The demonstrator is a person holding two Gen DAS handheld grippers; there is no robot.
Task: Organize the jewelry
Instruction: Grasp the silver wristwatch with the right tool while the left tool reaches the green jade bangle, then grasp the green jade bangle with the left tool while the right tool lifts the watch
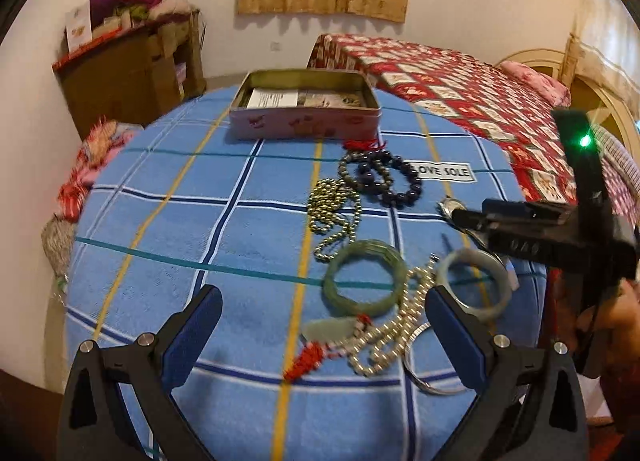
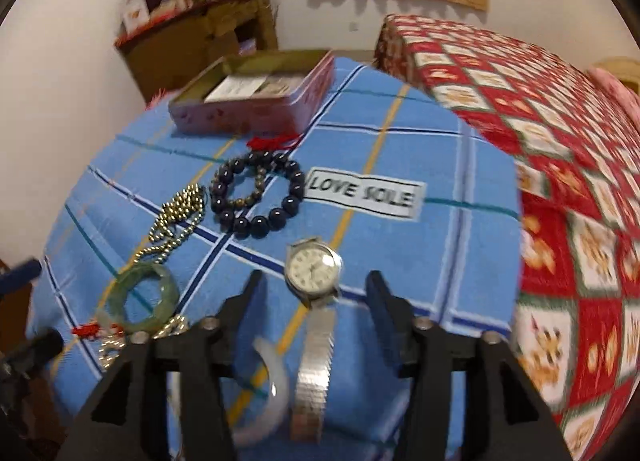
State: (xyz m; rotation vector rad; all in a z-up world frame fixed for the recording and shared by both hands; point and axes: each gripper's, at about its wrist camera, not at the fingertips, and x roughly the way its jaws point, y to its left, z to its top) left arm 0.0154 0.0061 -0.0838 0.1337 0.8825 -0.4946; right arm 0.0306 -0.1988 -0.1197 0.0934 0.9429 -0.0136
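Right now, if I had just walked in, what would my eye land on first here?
Probably the jewelry scattered over the blue checked cloth: a dark bead bracelet near the middle, a green bangle in front of it, and a silver wristwatch lying between the right gripper's open jaws. Behind them sits an open pink tin.

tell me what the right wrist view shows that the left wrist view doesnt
Only the right wrist view shows the watch's dial and its metal strap, lying between the open right gripper's fingers without touching them. Only the left wrist view shows the pale pendant with a red tassel, a thin silver ring and the open left gripper. Both show the pink tin, the dark bead bracelet, the green bangle, the pale bangle and the blue checked cloth.
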